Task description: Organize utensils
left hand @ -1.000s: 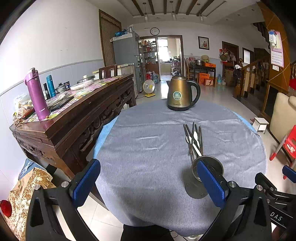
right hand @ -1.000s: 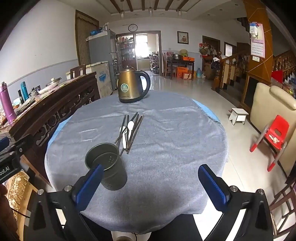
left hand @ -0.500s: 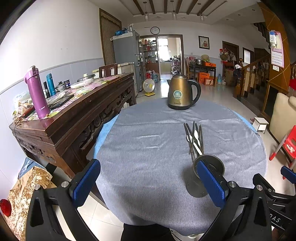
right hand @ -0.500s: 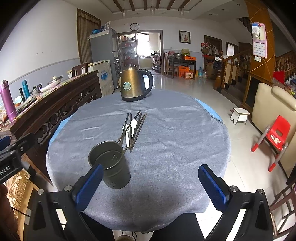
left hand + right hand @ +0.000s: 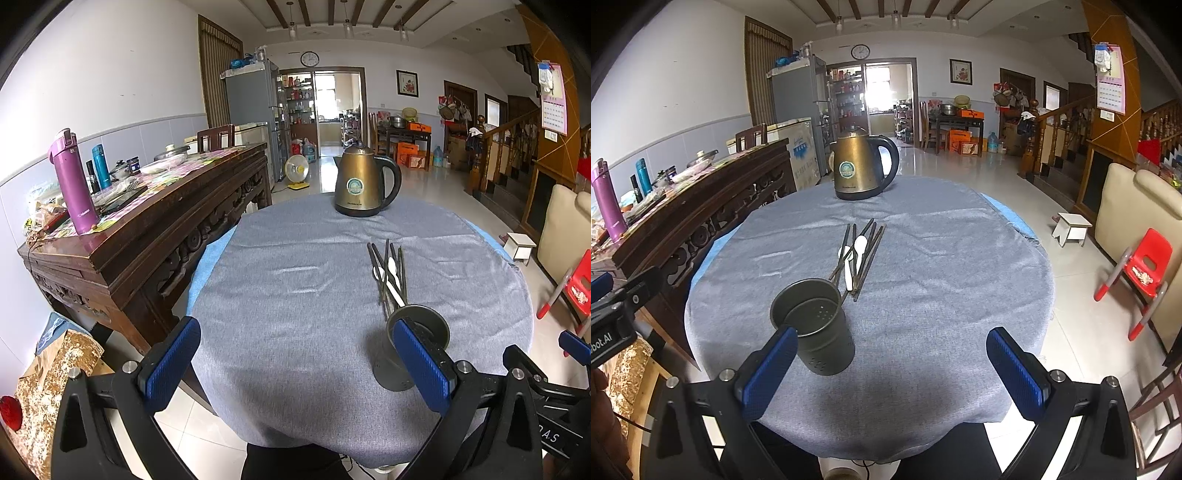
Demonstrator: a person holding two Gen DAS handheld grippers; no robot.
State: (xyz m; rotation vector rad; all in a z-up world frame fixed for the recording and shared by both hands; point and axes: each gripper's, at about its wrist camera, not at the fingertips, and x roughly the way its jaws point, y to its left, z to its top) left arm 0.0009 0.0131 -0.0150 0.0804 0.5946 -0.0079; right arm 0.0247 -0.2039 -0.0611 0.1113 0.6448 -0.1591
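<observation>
A dark metal utensil holder (image 5: 816, 325) stands upright and empty near the table's front edge; in the left wrist view the holder (image 5: 410, 350) is partly behind my right finger. Beyond it lies a pile of dark chopsticks (image 5: 866, 254) (image 5: 388, 273) with two white spoons (image 5: 858, 245) among them. My left gripper (image 5: 295, 363) is open over the front of the table, left of the holder. My right gripper (image 5: 892, 369) is open too, with the holder by its left finger.
A bronze electric kettle (image 5: 858, 168) (image 5: 364, 181) stands at the far side of the round table under a grey cloth (image 5: 942, 266). A carved wooden sideboard (image 5: 140, 229) with bottles stands to the left. A red child's chair (image 5: 1141, 266) is on the right.
Both grippers have eased slightly forward toward the table; the holder and utensils look a little nearer. Nothing on the table has moved.
</observation>
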